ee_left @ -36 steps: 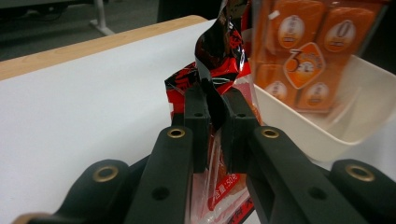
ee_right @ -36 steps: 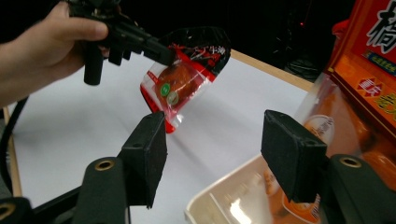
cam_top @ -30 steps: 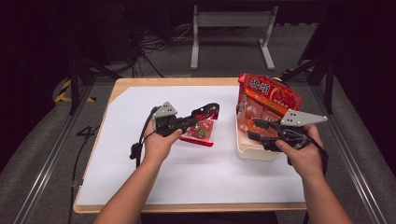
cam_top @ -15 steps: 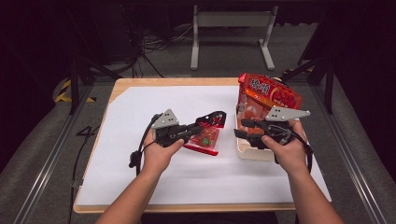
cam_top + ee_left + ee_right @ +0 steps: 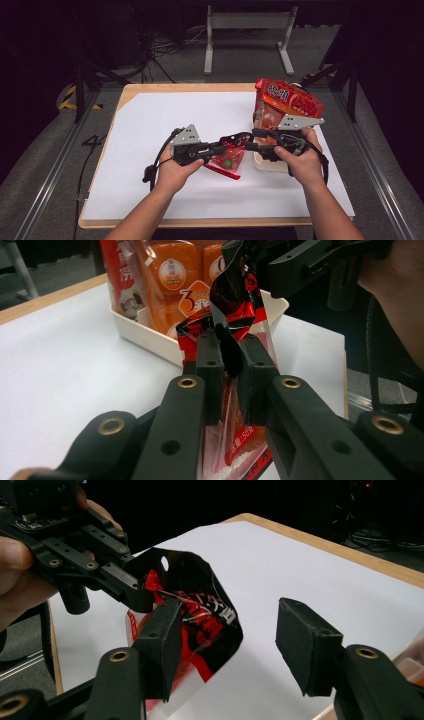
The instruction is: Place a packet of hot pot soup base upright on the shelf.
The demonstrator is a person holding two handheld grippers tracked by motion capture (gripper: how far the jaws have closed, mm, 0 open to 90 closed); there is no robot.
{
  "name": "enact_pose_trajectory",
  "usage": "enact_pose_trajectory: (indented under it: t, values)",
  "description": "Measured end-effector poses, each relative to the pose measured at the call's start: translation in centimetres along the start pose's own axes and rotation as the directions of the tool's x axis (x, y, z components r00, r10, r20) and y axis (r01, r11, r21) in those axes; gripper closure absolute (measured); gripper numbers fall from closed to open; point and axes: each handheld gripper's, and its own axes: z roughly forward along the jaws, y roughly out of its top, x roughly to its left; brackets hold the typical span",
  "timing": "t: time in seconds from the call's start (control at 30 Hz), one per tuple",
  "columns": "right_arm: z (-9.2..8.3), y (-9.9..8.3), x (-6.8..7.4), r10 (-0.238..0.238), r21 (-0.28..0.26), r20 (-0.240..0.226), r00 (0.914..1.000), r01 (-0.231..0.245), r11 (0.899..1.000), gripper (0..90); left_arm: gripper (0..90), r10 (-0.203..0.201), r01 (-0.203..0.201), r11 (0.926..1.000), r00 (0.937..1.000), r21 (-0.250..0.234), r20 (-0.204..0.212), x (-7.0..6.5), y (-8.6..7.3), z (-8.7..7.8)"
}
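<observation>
A small red and black snack packet (image 5: 227,161) hangs over the white sheet with its bottom edge near the paper. My left gripper (image 5: 239,138) is shut on the packet's crumpled black top (image 5: 235,300), its jaws (image 5: 231,347) pinching the film. My right gripper (image 5: 251,140) faces it from the right and is open; its jaws have just been opening. In the right gripper view the packet's curled top flap (image 5: 200,610) lies against the left pad (image 5: 167,640) and reaches partway into the gap (image 5: 227,622); the right pad is clear of it.
A white tray (image 5: 265,162) stands at the right of the sheet with a large orange-red snack bag (image 5: 287,100) upright in it, also close behind the packet (image 5: 170,275). The white sheet (image 5: 150,125) covers the wooden table (image 5: 150,89).
Both hands have drawn together: the left gripper carried the packet right, and the right gripper came left from the tray up to the packet's top.
</observation>
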Motion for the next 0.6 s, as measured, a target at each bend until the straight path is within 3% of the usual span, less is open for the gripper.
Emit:
enact_pose_trajectory:
  t: [0.13, 0.17, 0.23, 0.33, 0.6]
  values:
    - [0.0, 0.0, 0.1, -0.007, 0.017, -0.025, 0.9997, 0.008, 1.000, 58.9, 81.7, 0.015, -0.015, 0.9998, 0.9999, 0.011, 0.008, -0.4, 0.0, 0.4]
    - [0.0, 0.0, 0.1, -0.007, 0.017, -0.025, 0.9997, 0.008, 1.000, 58.9, 81.6, 0.015, -0.015, 0.9998, 0.9999, 0.011, 0.008, -0.4, 0.0, 0.4]
    - [-0.2, 0.1, 0.1, -0.018, 0.017, -0.038, 0.9991, 0.019, 1.000, 72.1, 81.2, 0.025, -0.026, 0.9994, 0.9996, 0.022, 0.014, -0.5, 0.0, 0.5]
    - [-0.5, 0.2, 0.1, -0.061, 0.020, -0.032, 0.9976, 0.062, 0.998, 83.7, 79.2, 0.015, -0.016, 0.9996, 0.9994, 0.025, 0.030, -0.4, -0.1, 0.5]
    - [-1.0, 0.4, 0.2, -0.115, -0.012, -0.115, 0.9866, 0.115, 0.993, 89.2, 64.4, -0.004, 0.005, 0.9998, 0.9974, -0.017, 0.071, 0.1, 0.0, -0.1]
